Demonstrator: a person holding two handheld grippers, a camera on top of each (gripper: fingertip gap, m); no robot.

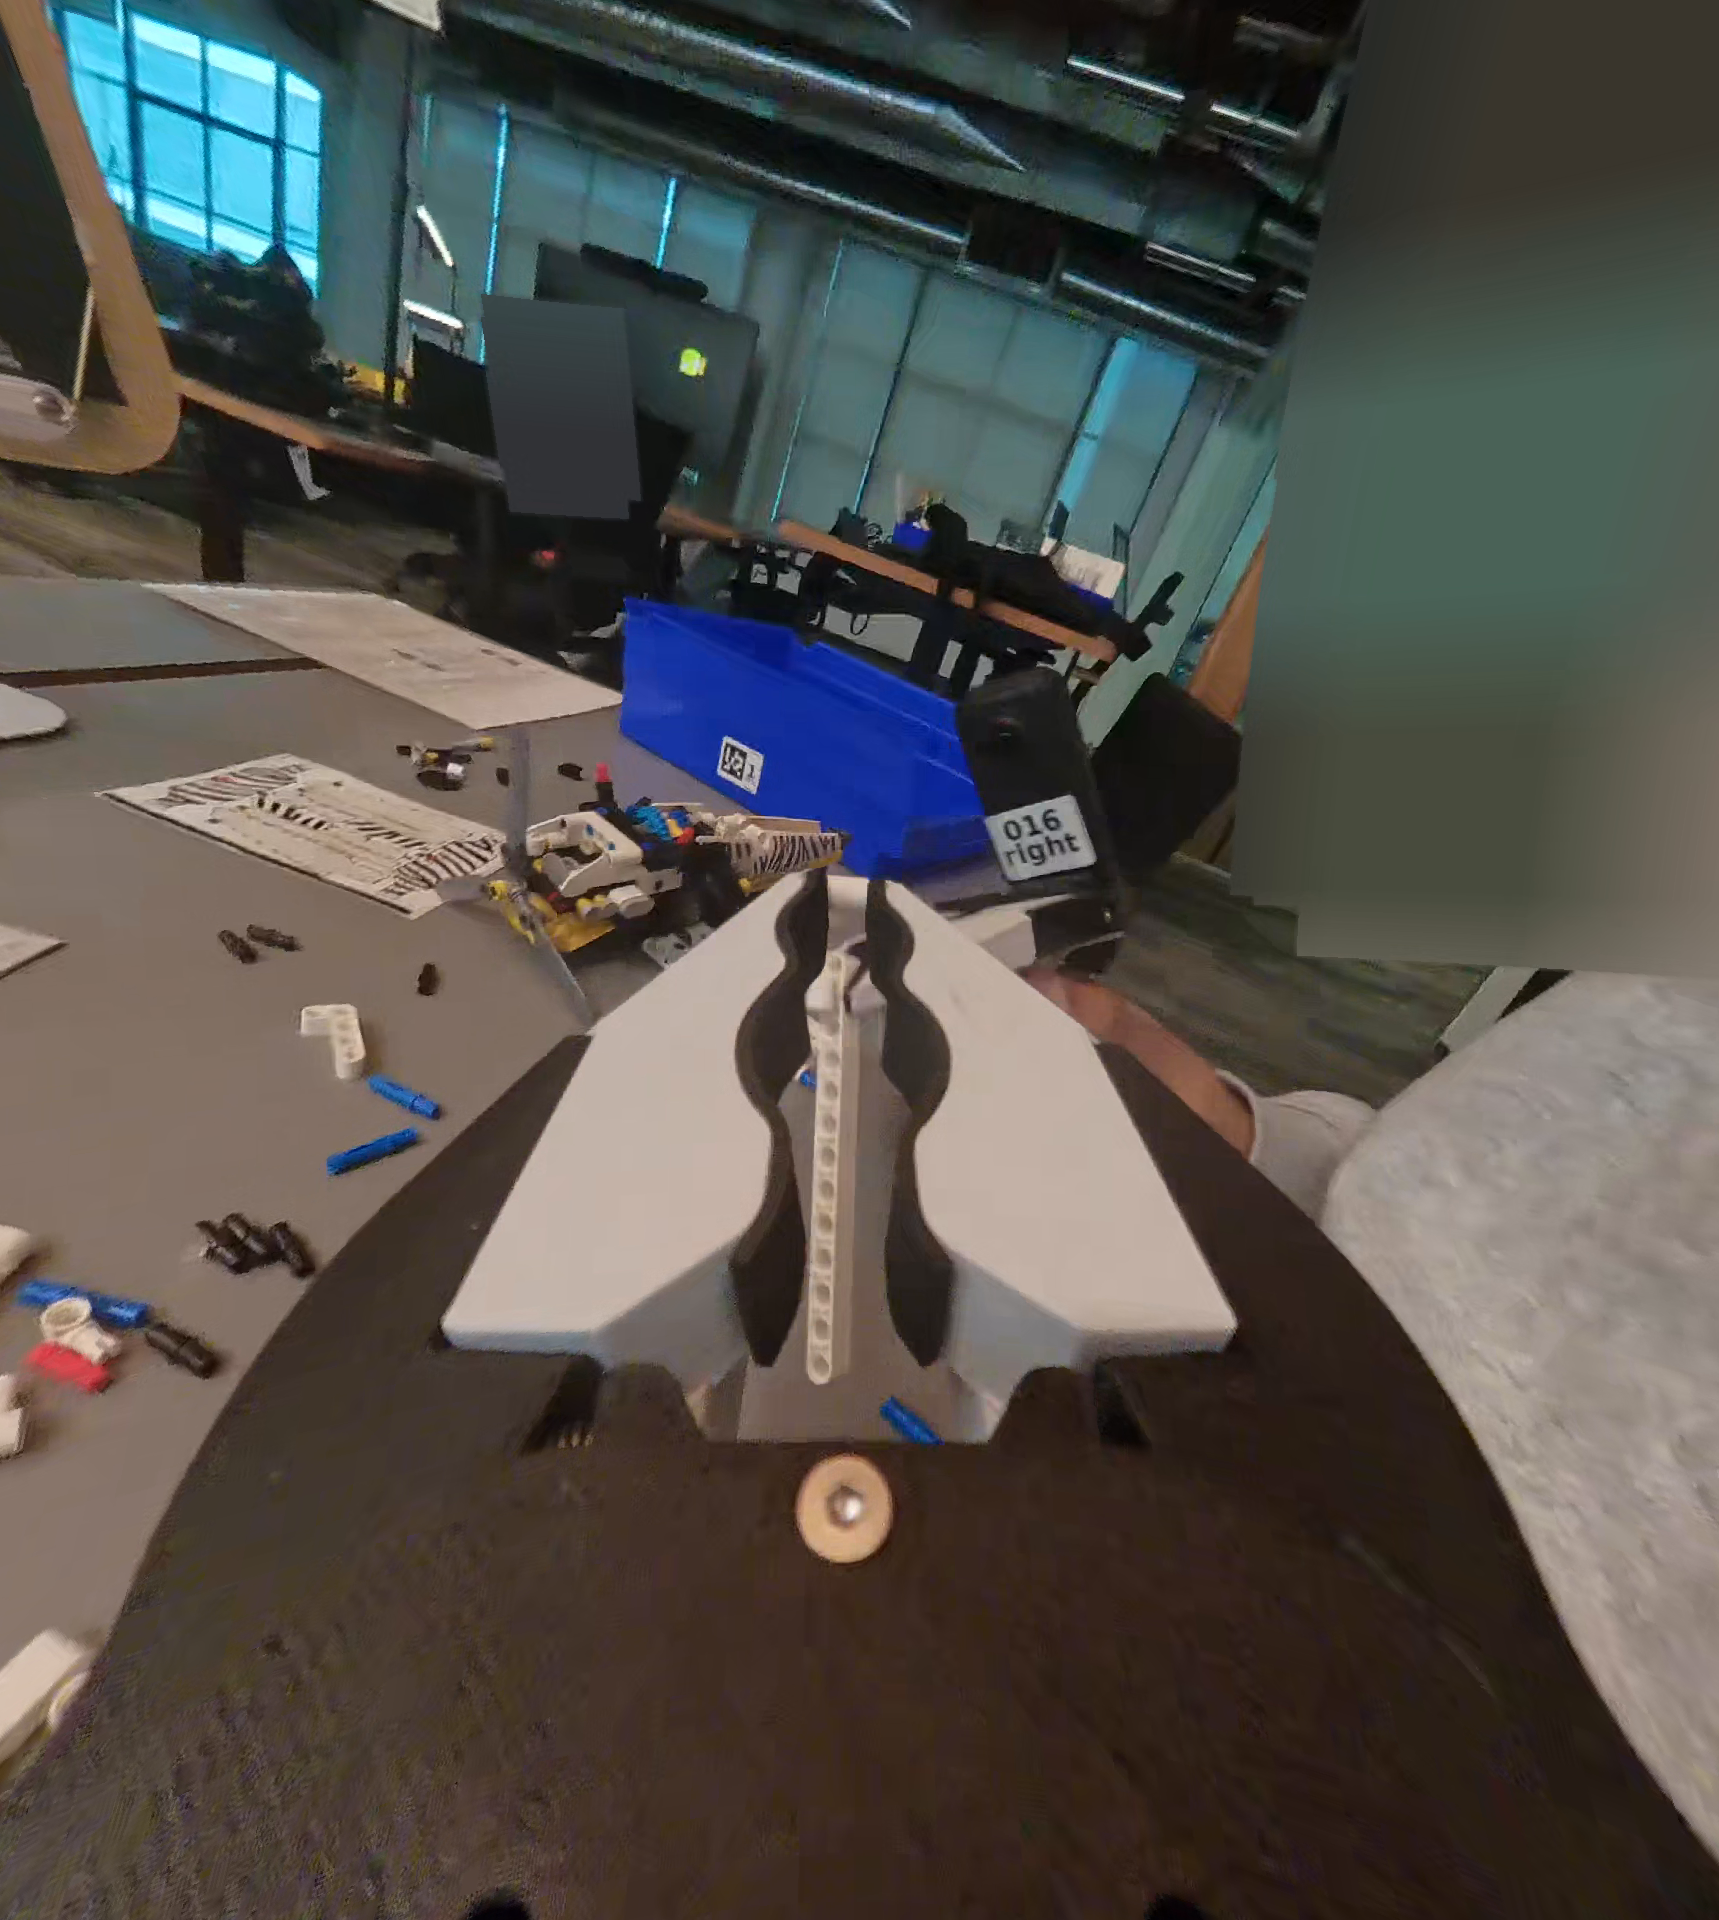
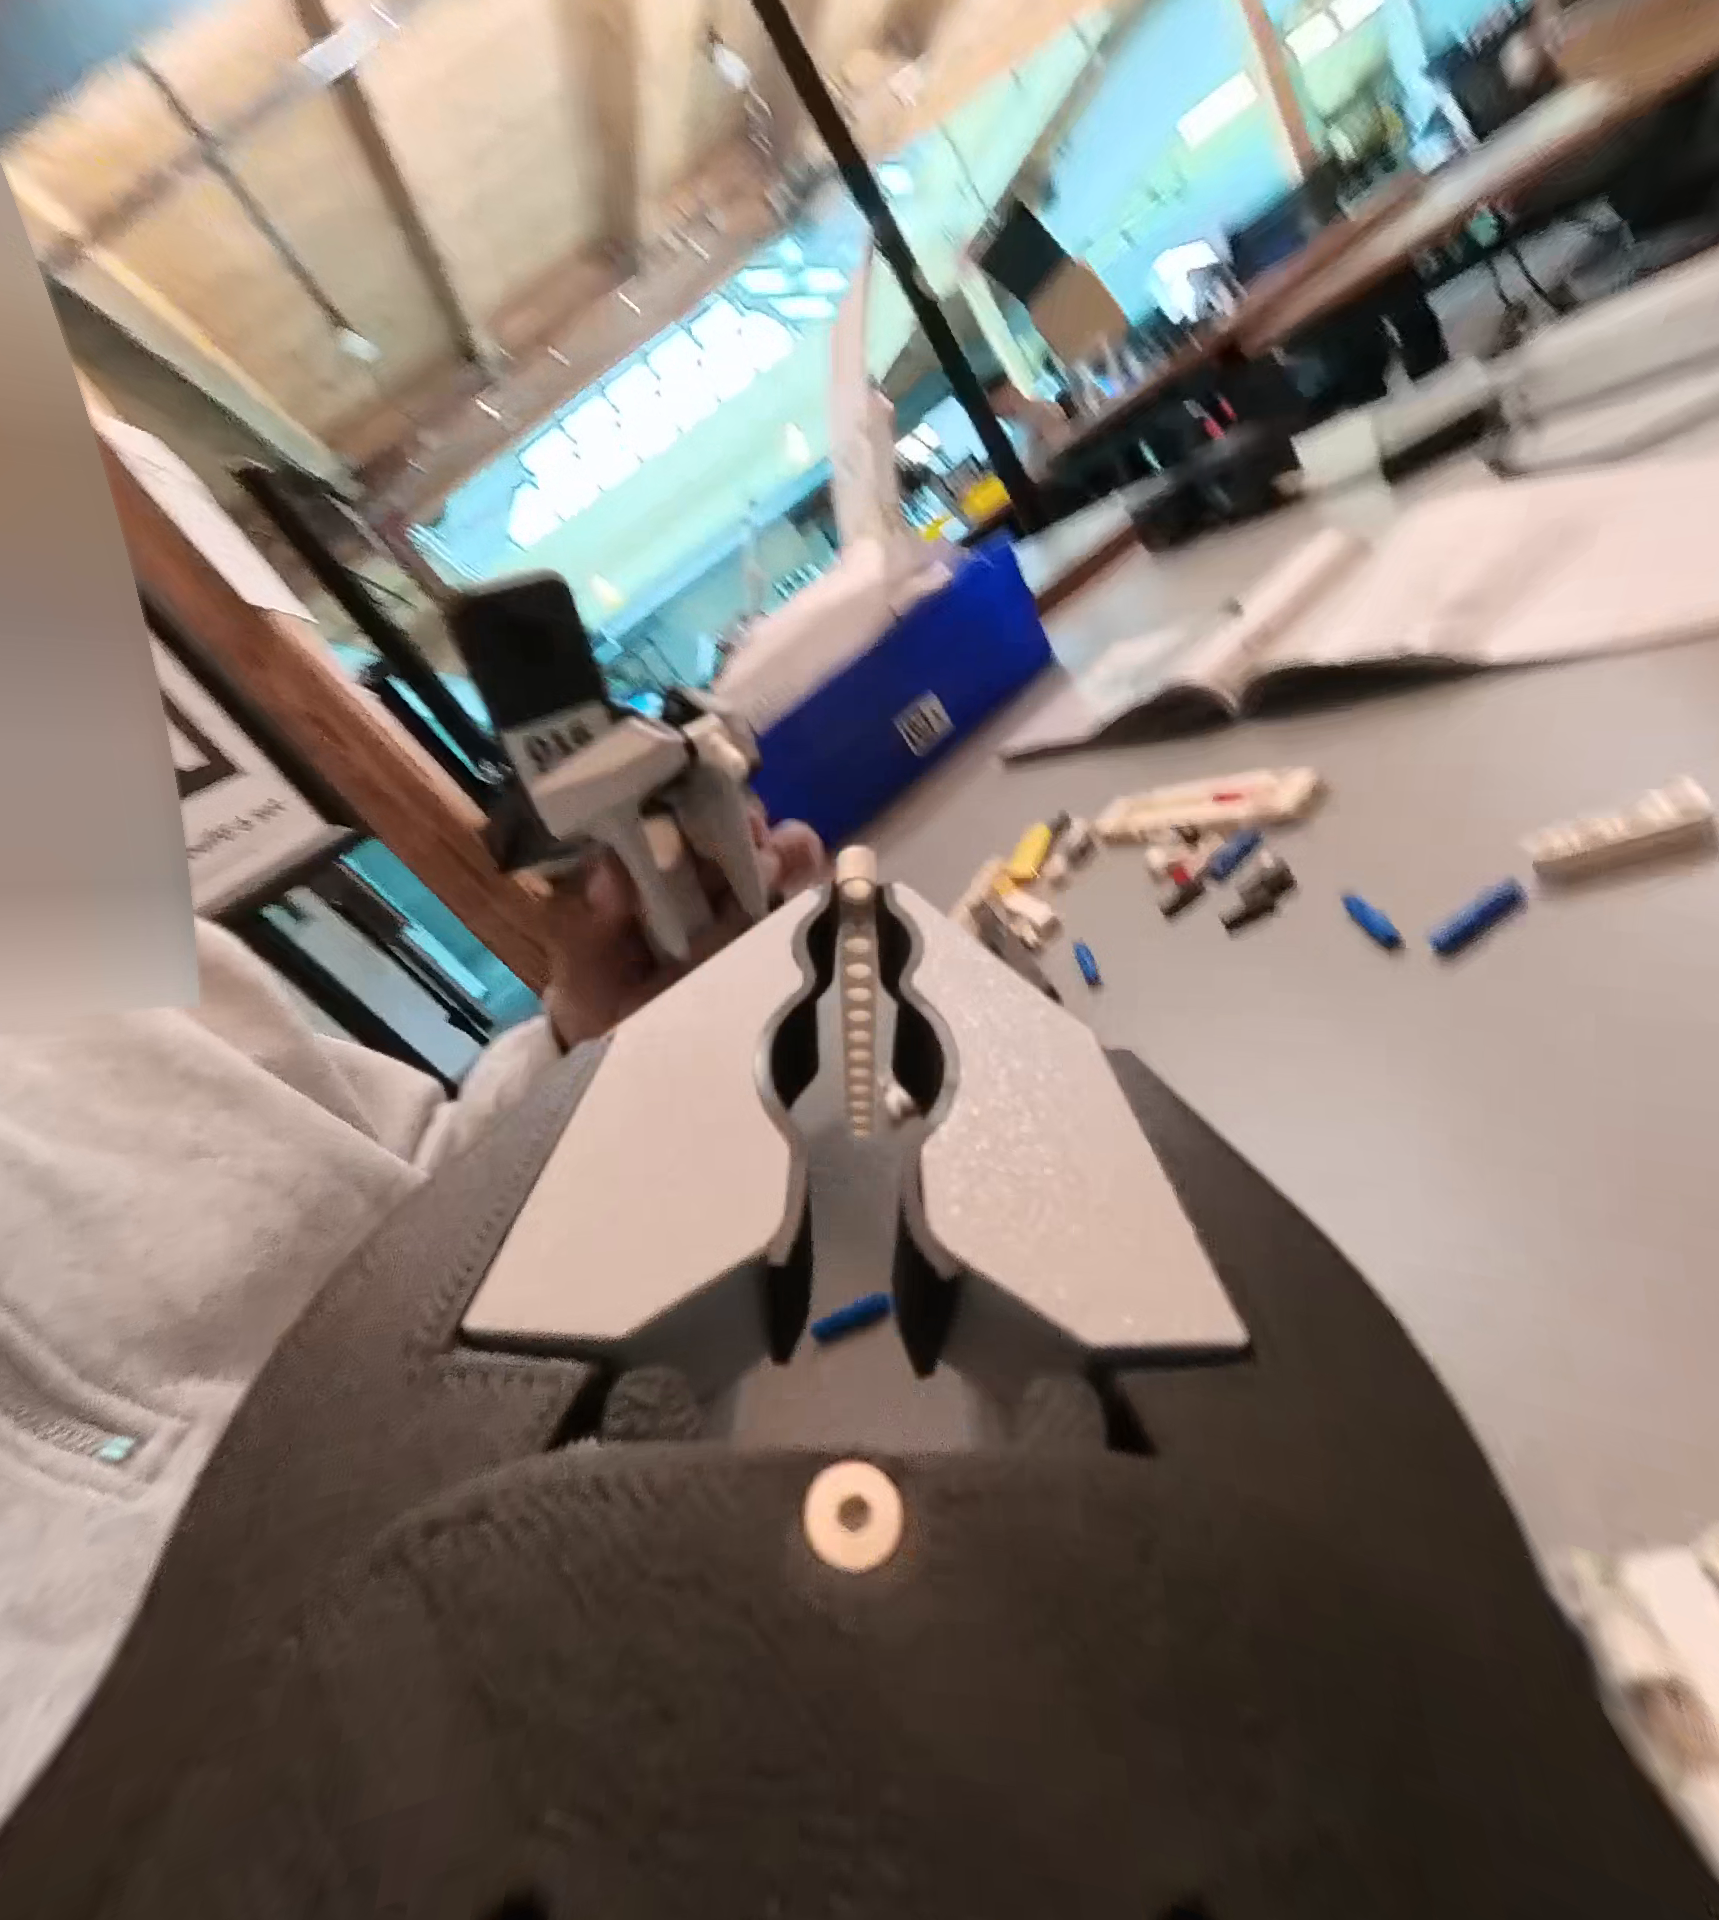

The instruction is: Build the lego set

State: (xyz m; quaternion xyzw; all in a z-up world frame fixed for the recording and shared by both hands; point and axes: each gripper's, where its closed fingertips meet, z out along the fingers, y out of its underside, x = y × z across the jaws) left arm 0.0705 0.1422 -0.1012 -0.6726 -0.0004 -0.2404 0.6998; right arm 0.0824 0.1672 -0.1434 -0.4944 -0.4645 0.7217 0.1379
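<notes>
Lego model, half-built, of white, yellow and black pieces with zebra-striped panels and a grey propeller (image 1: 616, 868), sits on the grey tabletop (image 1: 159, 1039) in front of a blue plastic bin (image 1: 813, 717), and neither gripper is touching it. Both tools are up off the table, close to the person's grey fleece sleeve (image 1: 1561, 1299).

The left gripper (image 1: 842, 914) is pinching a long white perforated Lego beam (image 1: 824, 1174), which runs lengthwise down the narrow channel between the two fingers. My guess is it is held that way so the holes stay exposed for a pin. The right gripper (image 2: 855, 883) is likewise pressed in on a beam of the same kind (image 2: 860, 997), its rounded end poking out past the fingertips. I cannot tell whether both tools share one beam or hold two. Holding it in the air between them looks like a handover or a re-grip.

The left wrist view gives the layout: sticker sheets and printed instruction pages (image 1: 315, 821) beside the model, loose blue pins (image 1: 372, 1151), a cluster of black pins (image 1: 257, 1245) and a small white L-shaped piece (image 1: 335, 1034) within easy reach. It also shows the other tool's black body beyond the fingertips.

The right wrist view, blurred, misses the model but shows the other gripper's grey handle held in a hand (image 2: 626, 935), an open instruction booklet (image 2: 1354, 634), and another scatter of white, blue and yellow parts (image 2: 1208, 831) on its side of the table.
</notes>
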